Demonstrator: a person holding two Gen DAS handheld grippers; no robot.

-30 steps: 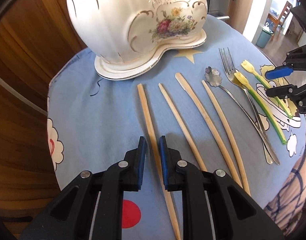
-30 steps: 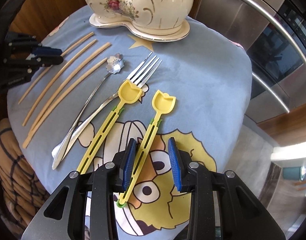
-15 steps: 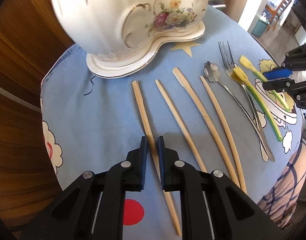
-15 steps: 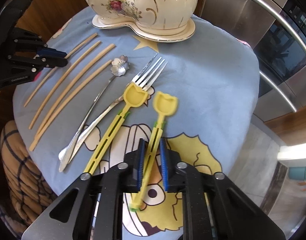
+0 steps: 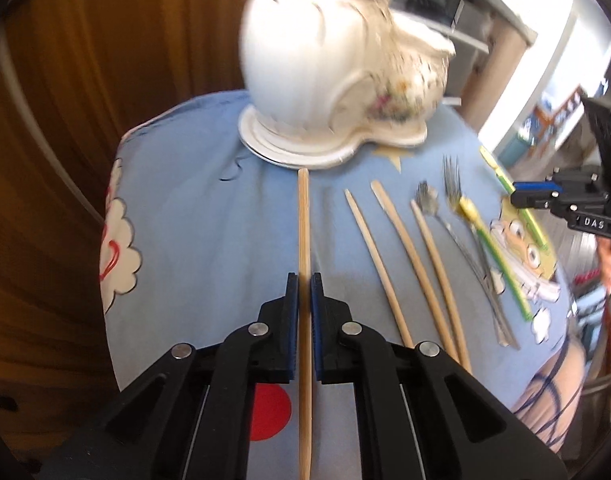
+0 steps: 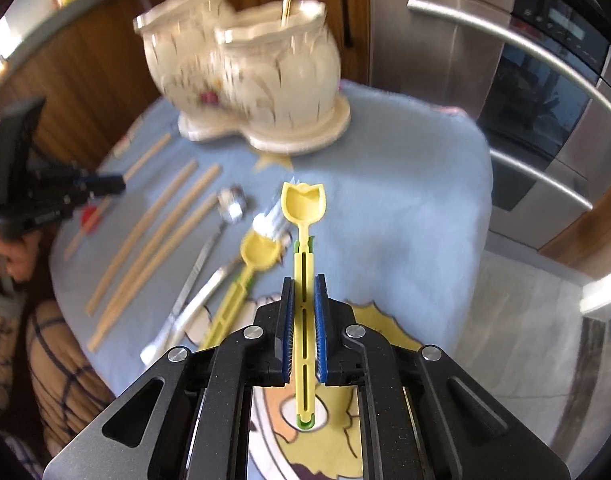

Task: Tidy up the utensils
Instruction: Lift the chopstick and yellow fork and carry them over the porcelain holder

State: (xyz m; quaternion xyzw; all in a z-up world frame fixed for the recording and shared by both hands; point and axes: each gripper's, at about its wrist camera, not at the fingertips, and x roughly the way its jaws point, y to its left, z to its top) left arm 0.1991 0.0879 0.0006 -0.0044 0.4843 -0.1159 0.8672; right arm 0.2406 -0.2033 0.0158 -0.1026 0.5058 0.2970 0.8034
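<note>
My left gripper is shut on a wooden chopstick, which hangs just above the blue cloth and points at the white ceramic holder. Three more chopsticks lie to its right, then a flower spoon, a fork and a yellow spoon. My right gripper is shut on the slotted handle of another yellow spoon, bowl forward, raised off the cloth. The second yellow spoon lies left of it.
The two-compartment ceramic holder stands at the far side of the cloth with thin sticks rising from it. A stainless oven front is at the right, wooden cabinets at the left. A person's hand holds the left gripper.
Both grippers closed on their utensils and lifted them off the cloth. Both views tilted up toward the holder, so the chopstick and the spoon now point straight ahead.
</note>
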